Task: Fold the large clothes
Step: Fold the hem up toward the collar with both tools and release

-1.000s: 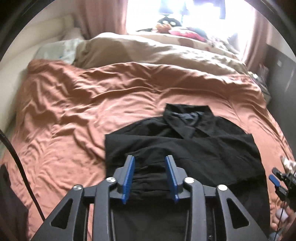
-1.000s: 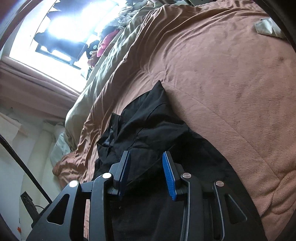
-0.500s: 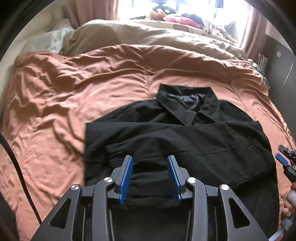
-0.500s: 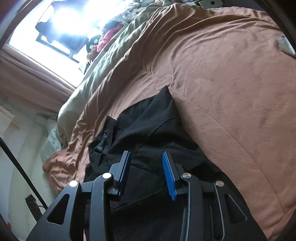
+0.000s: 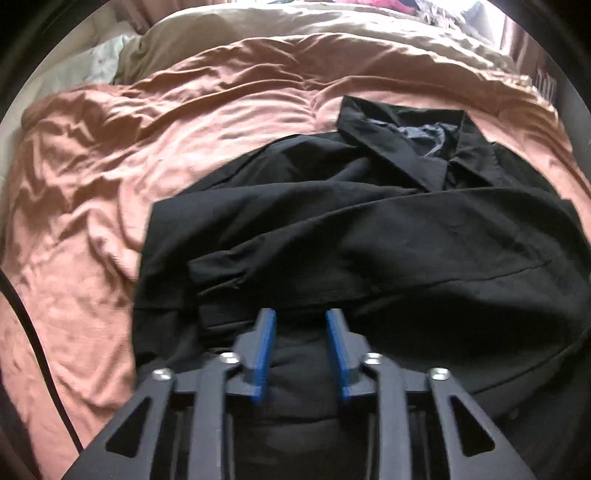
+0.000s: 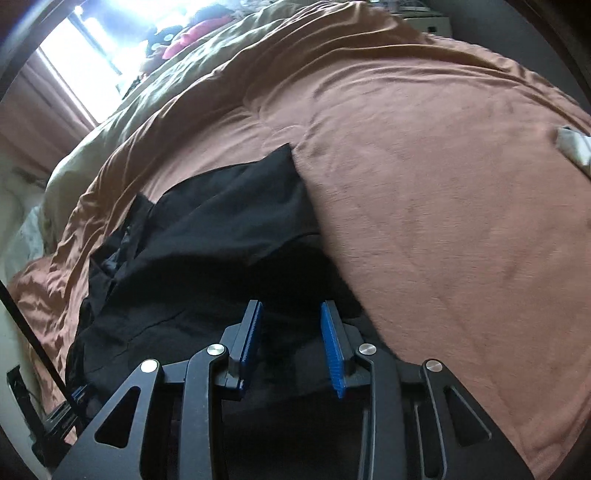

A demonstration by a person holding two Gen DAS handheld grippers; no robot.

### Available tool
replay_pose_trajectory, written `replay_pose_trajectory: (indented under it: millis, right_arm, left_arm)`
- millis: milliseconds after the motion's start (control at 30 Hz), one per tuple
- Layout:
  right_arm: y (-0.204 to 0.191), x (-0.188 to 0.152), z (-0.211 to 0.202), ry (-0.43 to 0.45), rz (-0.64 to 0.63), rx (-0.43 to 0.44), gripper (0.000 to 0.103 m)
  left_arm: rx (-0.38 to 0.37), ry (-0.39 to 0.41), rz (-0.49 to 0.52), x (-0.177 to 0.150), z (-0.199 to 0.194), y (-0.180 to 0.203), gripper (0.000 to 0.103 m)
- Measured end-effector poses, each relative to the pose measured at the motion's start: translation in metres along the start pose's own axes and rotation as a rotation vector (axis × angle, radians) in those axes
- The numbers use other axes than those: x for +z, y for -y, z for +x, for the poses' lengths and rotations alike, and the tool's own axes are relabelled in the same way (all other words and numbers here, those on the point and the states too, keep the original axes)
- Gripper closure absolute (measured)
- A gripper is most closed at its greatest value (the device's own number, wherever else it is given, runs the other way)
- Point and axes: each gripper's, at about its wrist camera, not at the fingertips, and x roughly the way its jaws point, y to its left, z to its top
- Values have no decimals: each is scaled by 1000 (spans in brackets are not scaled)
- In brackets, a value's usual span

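Note:
A black collared shirt lies on the rust-coloured bedspread, collar at the far end, sleeves folded across its front. My left gripper is open, its blue pads just above the shirt's near hem with nothing between them. In the right wrist view the same shirt lies to the left on the bedspread. My right gripper is open over the shirt's near right edge, empty.
A beige duvet and a pale pillow lie at the head of the bed. A bright window with curtains is beyond. A small white item lies at the bed's right edge. A black cable hangs at left.
Both grippers have moved forward and lower toward the shirt, which now fills more of each view. Both stayed open.

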Motion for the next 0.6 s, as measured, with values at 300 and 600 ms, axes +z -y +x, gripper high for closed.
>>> replay_pose_trajectory:
  millis: [300,600]
  right_arm:
    - [-5,-17,-55,-7,-24,128,71]
    - [-15,-50,-126,22,-152,155,29]
  left_arm:
    - [-37,71,-53,-12,-79,-36,58]
    - [-106,139,-139,-51,-170,-81,27]
